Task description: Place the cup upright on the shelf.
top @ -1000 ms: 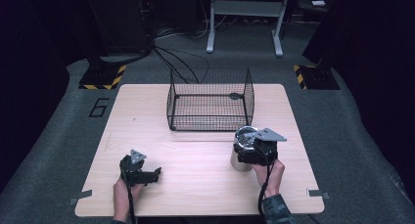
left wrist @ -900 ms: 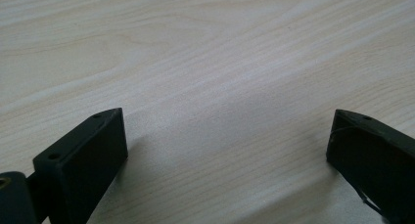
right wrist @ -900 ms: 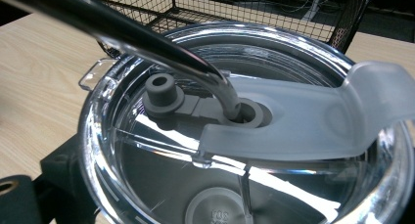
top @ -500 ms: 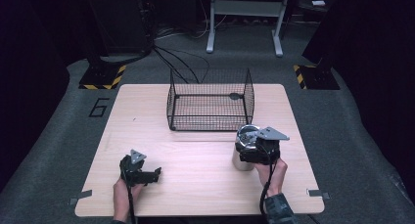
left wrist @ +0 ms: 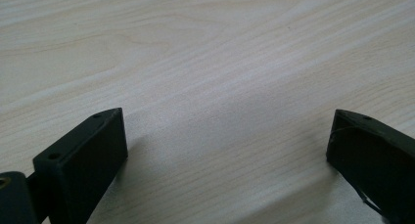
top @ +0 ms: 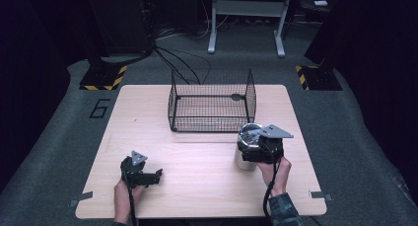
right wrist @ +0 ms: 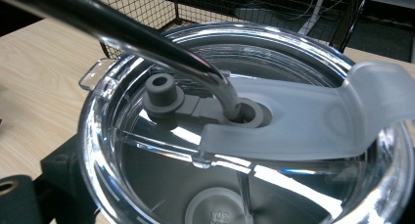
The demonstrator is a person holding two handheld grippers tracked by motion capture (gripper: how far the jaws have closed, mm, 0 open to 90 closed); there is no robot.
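A large dark number "6" point(top: 100, 108) is showing on the grey floor point(top: 59, 137) just left of the desk point(top: 148, 117), the single readable mark.

My tumbler point(top: 245, 152) stands upright on the light wooden table, just in front of the wire basket's right corner, with my right gripper closed around its silvery body. Its clear lid point(right wrist: 235, 136) is on, with a frosted flap across the top, and a bent metal straw point(right wrist: 147, 35) goes through the grey centre hole.
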